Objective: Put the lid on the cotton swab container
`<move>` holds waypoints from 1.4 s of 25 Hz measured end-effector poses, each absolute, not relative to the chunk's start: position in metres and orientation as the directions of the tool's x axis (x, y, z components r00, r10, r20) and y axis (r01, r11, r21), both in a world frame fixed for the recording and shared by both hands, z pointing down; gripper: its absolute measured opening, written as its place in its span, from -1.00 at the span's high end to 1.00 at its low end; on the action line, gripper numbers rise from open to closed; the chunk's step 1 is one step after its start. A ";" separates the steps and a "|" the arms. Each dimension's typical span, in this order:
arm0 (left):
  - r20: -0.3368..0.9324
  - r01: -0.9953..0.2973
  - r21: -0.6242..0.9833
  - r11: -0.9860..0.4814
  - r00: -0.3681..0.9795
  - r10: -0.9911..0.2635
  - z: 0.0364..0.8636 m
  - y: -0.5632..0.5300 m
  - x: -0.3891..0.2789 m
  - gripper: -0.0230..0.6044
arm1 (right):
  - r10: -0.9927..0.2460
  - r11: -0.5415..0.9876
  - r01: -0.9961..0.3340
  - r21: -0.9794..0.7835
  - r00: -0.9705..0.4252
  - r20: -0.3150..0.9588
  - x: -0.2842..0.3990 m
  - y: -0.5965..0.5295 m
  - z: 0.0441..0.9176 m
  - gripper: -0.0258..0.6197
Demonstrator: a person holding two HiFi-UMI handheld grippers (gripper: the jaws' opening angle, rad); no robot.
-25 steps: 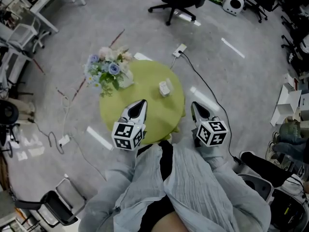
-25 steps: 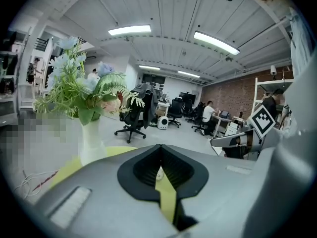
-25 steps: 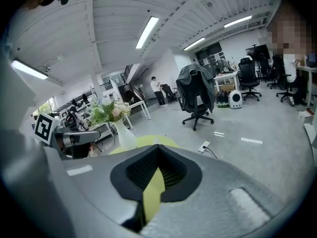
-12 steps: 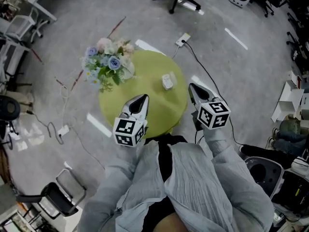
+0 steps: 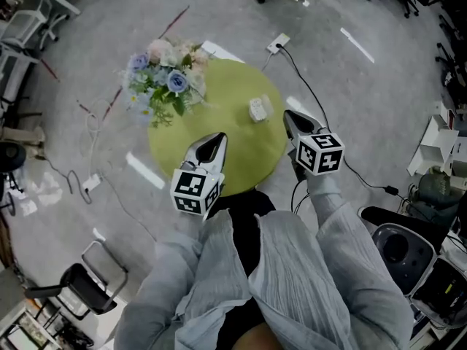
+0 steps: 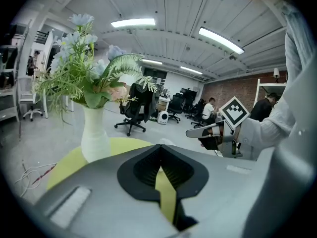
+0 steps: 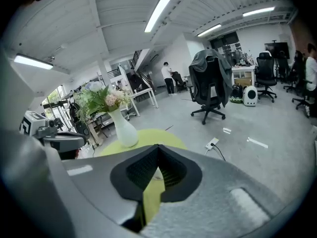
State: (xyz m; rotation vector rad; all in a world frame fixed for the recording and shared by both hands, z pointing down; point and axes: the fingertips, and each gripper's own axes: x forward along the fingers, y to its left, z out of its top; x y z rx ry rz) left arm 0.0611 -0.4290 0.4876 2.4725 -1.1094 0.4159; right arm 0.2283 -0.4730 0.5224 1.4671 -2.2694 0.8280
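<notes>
A small white cotton swab container point(image 5: 258, 109) stands on the round yellow-green table point(image 5: 241, 159), right of its middle. It is too small to tell whether its lid is on. My left gripper point(image 5: 216, 140) hovers over the near part of the table, shut and empty, its marker cube point(image 5: 195, 192) toward me. My right gripper point(image 5: 290, 121) hangs at the table's right edge, just right of the container, also shut with nothing in it. In the left gripper view my left gripper point(image 6: 159, 148) shows closed jaws over the table. In the right gripper view my right gripper point(image 7: 157, 147) looks the same.
A white vase of flowers point(image 5: 164, 79) stands at the table's far left edge. On the floor beyond lie a power strip point(image 5: 275, 46) and its cable point(image 5: 310, 93). A round bin point(image 5: 398, 250) sits at my right, a folded chair point(image 5: 87, 297) at lower left.
My right gripper has moved forward and inward, from beside the table's near right edge to just right of the container. The left gripper has barely shifted.
</notes>
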 end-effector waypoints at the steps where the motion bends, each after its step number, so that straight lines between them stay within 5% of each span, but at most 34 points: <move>1: 0.421 -0.758 0.235 -0.608 0.643 -0.639 0.488 -0.428 0.061 0.87 | -0.720 0.304 -0.906 -0.294 -0.420 0.553 0.229 -0.474 0.526 0.92; 35: 0.462 -0.794 0.269 -0.545 0.603 -0.651 0.511 -0.404 0.031 0.87 | -0.589 0.371 -0.878 -0.301 -0.473 0.655 0.195 -0.494 0.576 0.92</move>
